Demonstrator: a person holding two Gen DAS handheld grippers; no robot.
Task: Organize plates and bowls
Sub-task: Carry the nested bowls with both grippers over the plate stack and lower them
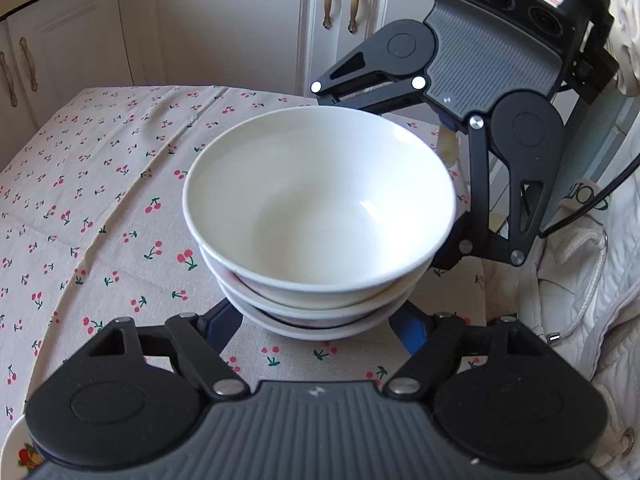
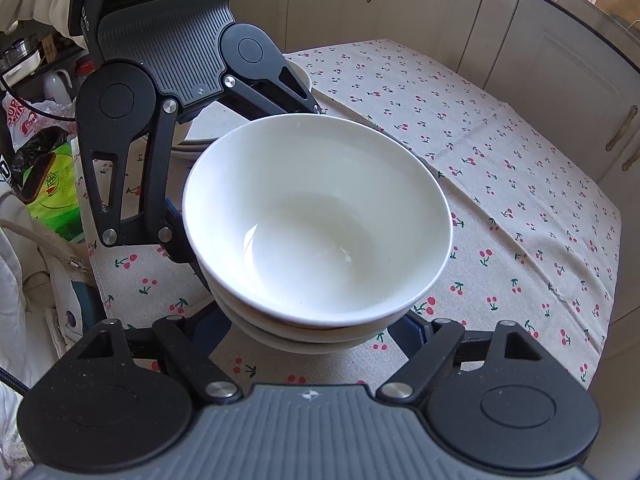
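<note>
Three white bowls are nested in a stack [image 1: 320, 200] on the cherry-print tablecloth [image 1: 100, 200]. My left gripper [image 1: 318, 320] holds the stack low down, and its blue fingers [image 1: 222, 322] press in on both sides of the bottom bowl. From the opposite side my right gripper [image 2: 312, 322] is shut on the same bowl stack [image 2: 316, 216], its fingers [image 2: 404, 330] tucked under the rims. The fingertips of both are hidden by the bowls. I cannot tell whether the stack rests on the cloth or hangs just above it.
More white dishes [image 2: 200, 132] are piled on the table behind the left gripper. A fruit-patterned plate rim [image 1: 18, 452] shows at the near left edge. White cabinets [image 1: 224, 28] ring the table. A green bag [image 2: 52, 200] and a person's quilted white garment [image 1: 580, 320] lie beside it.
</note>
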